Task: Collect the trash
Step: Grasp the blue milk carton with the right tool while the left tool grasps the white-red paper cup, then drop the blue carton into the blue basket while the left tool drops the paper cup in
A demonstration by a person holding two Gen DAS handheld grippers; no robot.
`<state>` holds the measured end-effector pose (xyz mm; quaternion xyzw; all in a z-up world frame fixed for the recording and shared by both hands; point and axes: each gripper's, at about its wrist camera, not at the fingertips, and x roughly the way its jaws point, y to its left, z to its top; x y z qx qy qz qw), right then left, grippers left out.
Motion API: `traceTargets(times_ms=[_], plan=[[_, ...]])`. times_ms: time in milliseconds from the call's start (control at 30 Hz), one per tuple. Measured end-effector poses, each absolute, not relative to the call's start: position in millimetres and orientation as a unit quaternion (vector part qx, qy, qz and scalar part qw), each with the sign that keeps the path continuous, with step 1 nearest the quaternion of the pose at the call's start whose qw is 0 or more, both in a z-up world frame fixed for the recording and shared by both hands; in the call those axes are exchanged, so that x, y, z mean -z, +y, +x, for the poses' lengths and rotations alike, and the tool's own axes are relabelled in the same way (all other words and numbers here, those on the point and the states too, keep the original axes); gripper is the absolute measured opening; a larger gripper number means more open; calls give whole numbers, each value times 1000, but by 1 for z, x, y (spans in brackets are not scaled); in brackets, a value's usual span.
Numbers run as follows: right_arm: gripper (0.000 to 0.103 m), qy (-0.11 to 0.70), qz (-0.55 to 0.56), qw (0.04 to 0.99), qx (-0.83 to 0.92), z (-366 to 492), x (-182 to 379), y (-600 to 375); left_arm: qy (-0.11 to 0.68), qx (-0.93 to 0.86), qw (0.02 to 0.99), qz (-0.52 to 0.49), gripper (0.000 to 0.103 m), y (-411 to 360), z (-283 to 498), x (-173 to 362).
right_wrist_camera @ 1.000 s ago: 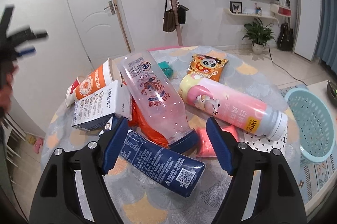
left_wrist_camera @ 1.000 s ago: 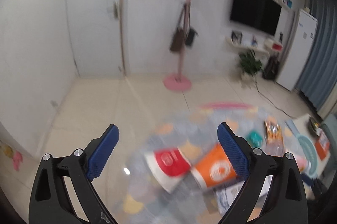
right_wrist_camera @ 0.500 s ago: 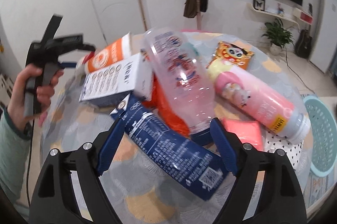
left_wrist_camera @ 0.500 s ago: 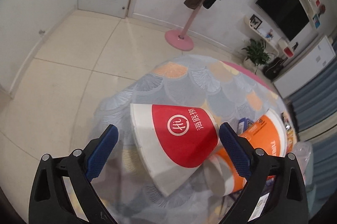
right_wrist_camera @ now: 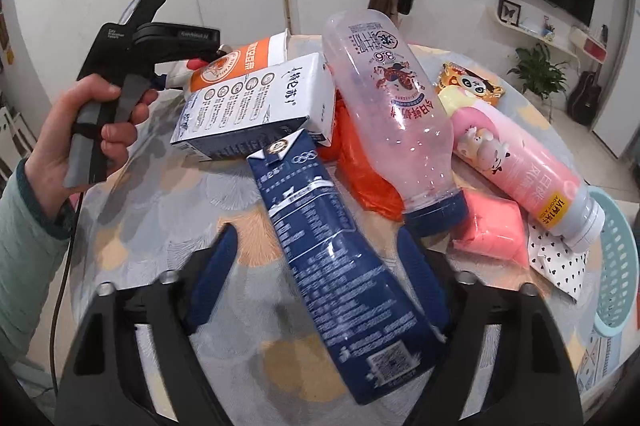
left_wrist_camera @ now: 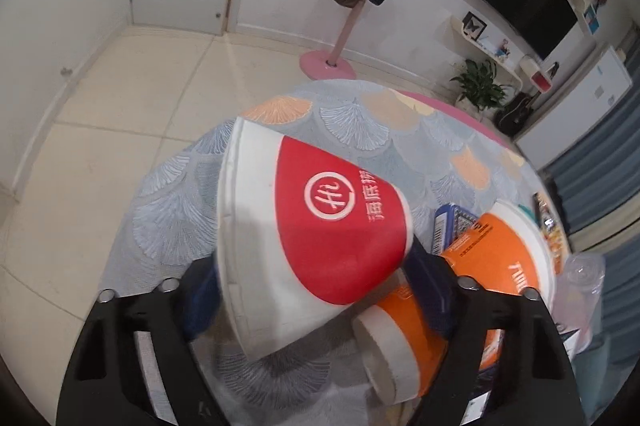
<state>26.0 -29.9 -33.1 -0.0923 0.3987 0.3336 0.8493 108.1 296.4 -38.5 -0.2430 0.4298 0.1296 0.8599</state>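
White walls, a pale tiled floor and a round table [left_wrist_camera: 352, 121] under a fan-patterned cloth fill both views.

Low in the left wrist view, the red-and-white paper cup [left_wrist_camera: 308, 230] lies on its side between the fingers of the left gripper [left_wrist_camera: 316, 290]. The cup covers most of both blue pads, so I cannot tell whether they touch it; the jaws stand wide. An orange paper cup [left_wrist_camera: 480, 266] lies at lower right, its base partly behind the right finger. A blue carton corner peeks between the two cups, and the far items at the right edge are too small to make out.

In the right wrist view, the right gripper [right_wrist_camera: 316, 282] is spread wide around the dark blue carton [right_wrist_camera: 340, 266], which lies lengthwise between the fingers, not clearly touched by either. Around it I count one white milk carton [right_wrist_camera: 260, 109], one clear plastic bottle [right_wrist_camera: 392, 113], one pink bottle [right_wrist_camera: 524, 169], one panda snack bag [right_wrist_camera: 472, 83], one pink packet [right_wrist_camera: 492, 230] and an orange bag [right_wrist_camera: 368, 169] mostly buried under the clear bottle. A teal basket [right_wrist_camera: 616, 266] is cut off at the right edge. At upper left a hand [right_wrist_camera: 80, 129] grips the other tool's handle.
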Motion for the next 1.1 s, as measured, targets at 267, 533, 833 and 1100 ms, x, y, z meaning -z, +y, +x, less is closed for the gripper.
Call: traceTargets(times_ms=[267,533,833,1100], plan=[[32,387,-97,845,-357,-1,24,-33,370,-91,890,-248,75,289,60,13],[31,305,-41,904,-297,-6,-43,-96,282,-33,937,-205,75,233,18,-68],[31,273,27,955,-113,39,-71,-220,233,101,959,-129,75,82,41,-130],[31,290,159,941,-65,97,-56,-327,247,199,944,-89,76,-51,100,-138]])
